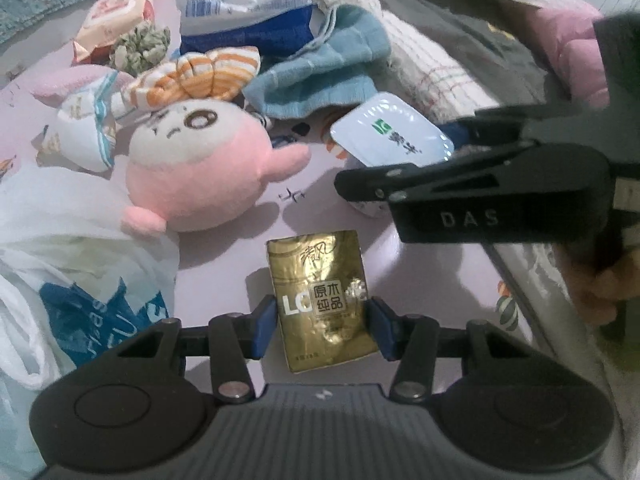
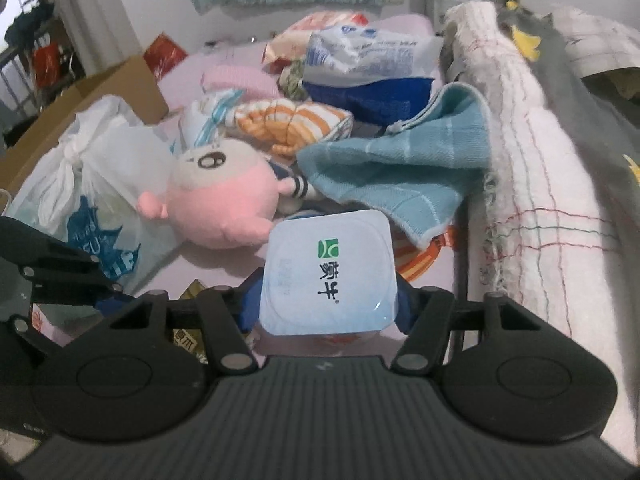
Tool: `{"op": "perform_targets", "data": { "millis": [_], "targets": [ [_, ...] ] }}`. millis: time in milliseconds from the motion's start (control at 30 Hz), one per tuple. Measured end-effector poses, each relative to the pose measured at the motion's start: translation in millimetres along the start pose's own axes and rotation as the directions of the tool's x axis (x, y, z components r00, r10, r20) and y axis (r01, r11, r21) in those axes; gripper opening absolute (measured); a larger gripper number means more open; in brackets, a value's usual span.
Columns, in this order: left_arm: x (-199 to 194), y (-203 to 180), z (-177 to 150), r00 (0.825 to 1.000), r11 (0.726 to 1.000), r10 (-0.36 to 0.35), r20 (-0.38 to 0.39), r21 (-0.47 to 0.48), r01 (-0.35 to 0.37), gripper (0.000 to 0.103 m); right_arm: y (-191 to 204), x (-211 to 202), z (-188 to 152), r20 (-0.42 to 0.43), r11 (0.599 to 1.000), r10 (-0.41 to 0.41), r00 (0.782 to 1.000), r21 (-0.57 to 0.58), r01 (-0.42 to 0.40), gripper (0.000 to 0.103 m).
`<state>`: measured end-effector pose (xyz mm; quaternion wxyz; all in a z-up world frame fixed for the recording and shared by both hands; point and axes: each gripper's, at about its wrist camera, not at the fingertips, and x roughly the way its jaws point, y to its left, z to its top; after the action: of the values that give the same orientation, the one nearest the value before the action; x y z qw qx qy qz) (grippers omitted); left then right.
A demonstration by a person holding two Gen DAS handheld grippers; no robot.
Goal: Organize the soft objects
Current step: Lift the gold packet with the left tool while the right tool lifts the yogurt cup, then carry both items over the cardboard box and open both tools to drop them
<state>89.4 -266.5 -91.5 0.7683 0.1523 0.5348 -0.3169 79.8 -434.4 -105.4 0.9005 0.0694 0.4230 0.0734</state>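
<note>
Pink sheet (image 1: 332, 216), glossy gold tissue pack (image 1: 320, 300)

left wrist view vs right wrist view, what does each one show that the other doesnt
Only the left wrist view shows the gold tissue pack whole, gripped by the left gripper, and a hand on the other tool.

Only the right wrist view shows the cardboard box and the right gripper closed on the yogurt cup.

Both show the pink plush, blue towel, white plastic bag and the cup.
</note>
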Motion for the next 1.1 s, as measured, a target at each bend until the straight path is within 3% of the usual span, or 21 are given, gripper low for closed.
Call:
{"op": "perform_targets", "data": {
  "millis": [267, 567, 867, 1100],
  "targets": [
    [-41, -6, 14, 0.993, 1.000, 0.009, 0.120, 0.009, -0.010, 0.050, -8, -37, 18, 0.096, 0.996, -0.011, 0.995, 0.089, 0.002, 0.060],
    [-117, 28, 32, 0.958, 0.994, 0.090, 0.273, -0.090, -0.067, 0.050, 28, -78, 79, 0.223, 0.997, 0.025, 0.974, 0.062, -0.040, 0.060],
    [-210, 101, -5, 0.892, 0.951, 0.264, 0.367, -0.251, -0.179, 0.050, 125, -84, 153, 0.244, 0.980, 0.197, 0.949, -0.080, -0.183, 0.060],
    [-260, 180, -46, 0.829, 0.865, 0.453, 0.328, -0.387, -0.320, 0.050, 237, -56, 207, 0.185, 0.923, 0.371, 0.910, -0.183, -0.339, 0.060]
  ]
}}
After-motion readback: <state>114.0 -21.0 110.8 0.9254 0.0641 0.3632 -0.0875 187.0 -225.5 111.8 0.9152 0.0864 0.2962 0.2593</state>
